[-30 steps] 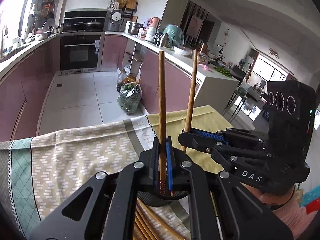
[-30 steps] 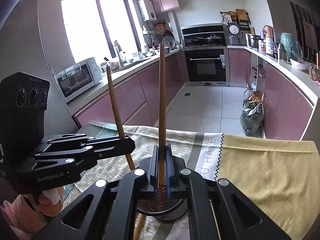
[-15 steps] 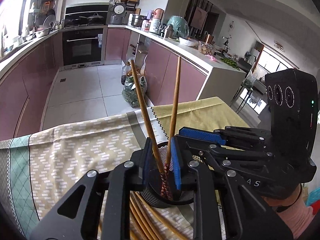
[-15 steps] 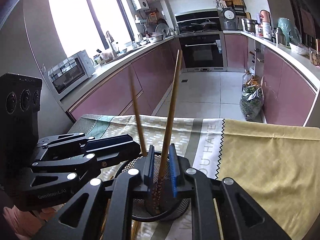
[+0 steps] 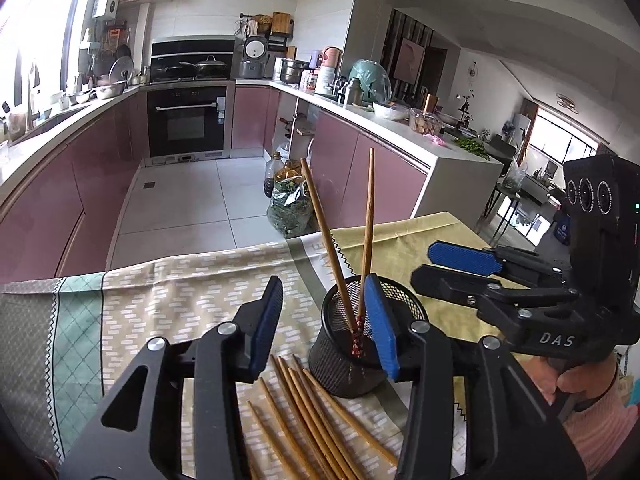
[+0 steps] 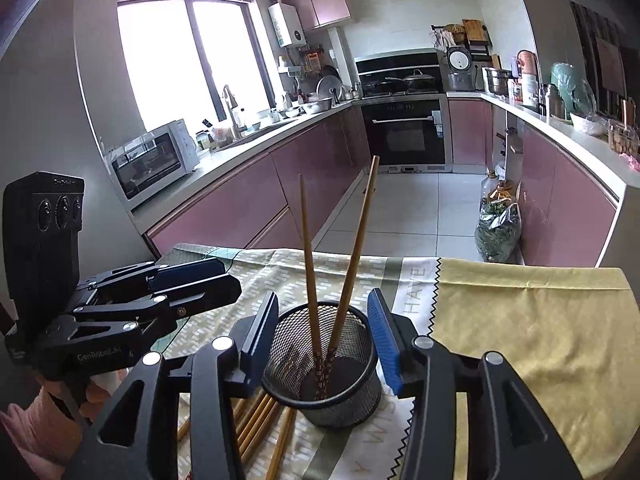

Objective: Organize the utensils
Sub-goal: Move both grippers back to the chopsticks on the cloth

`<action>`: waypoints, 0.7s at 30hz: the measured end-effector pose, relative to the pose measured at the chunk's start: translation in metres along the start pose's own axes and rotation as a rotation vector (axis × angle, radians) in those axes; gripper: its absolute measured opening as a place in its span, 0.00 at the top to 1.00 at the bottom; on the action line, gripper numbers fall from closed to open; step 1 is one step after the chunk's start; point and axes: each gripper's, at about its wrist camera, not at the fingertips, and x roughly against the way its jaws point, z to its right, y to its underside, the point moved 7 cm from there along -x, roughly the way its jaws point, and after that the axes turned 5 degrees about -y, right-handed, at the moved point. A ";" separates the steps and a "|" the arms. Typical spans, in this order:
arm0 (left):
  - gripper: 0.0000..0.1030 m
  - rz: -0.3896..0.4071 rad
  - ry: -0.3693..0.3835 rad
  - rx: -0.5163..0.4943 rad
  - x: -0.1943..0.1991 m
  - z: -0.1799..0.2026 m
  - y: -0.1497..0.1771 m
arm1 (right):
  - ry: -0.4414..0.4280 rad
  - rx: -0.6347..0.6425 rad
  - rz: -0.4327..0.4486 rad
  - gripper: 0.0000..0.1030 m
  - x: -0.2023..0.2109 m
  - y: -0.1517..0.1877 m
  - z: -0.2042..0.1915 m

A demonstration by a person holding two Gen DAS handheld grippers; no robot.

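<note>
A black mesh cup [image 5: 360, 344] [image 6: 324, 364] stands on the tablecloth with two wooden chopsticks in it. One chopstick [image 5: 326, 240] [image 6: 307, 260] leans left and the other chopstick [image 5: 369, 224] [image 6: 358, 248] leans right. My left gripper [image 5: 324, 328] is just in front of the cup with its jaws opening, and neither pad touches a chopstick. My right gripper [image 6: 322, 334] is also opening, its blue pads standing either side of the cup without touching it. Several loose chopsticks [image 5: 308, 412] [image 6: 256, 416] lie flat on the cloth under both grippers.
The patterned tablecloth [image 5: 168, 300] turns yellow [image 6: 520, 320] on the right, and its far edge drops to the kitchen floor. Each gripper shows in the other's view: the right gripper [image 5: 444, 270], the left gripper [image 6: 216, 280], each held by a hand.
Each gripper was shut on one upright chopstick above the cup. Both have let go and widened. The chopsticks have dropped into the cup and lean apart, and the grippers have drawn back slightly.
</note>
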 end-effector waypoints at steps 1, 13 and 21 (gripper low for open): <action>0.56 0.009 -0.012 -0.006 0.006 -0.003 0.003 | -0.006 0.020 0.004 0.53 0.006 0.003 -0.005; 0.54 -0.095 -0.114 0.018 0.029 -0.046 0.084 | -0.046 0.041 -0.166 0.52 -0.005 0.076 -0.028; 0.55 -0.215 -0.142 0.054 0.014 -0.063 0.146 | -0.006 0.033 -0.272 0.54 -0.030 0.121 -0.034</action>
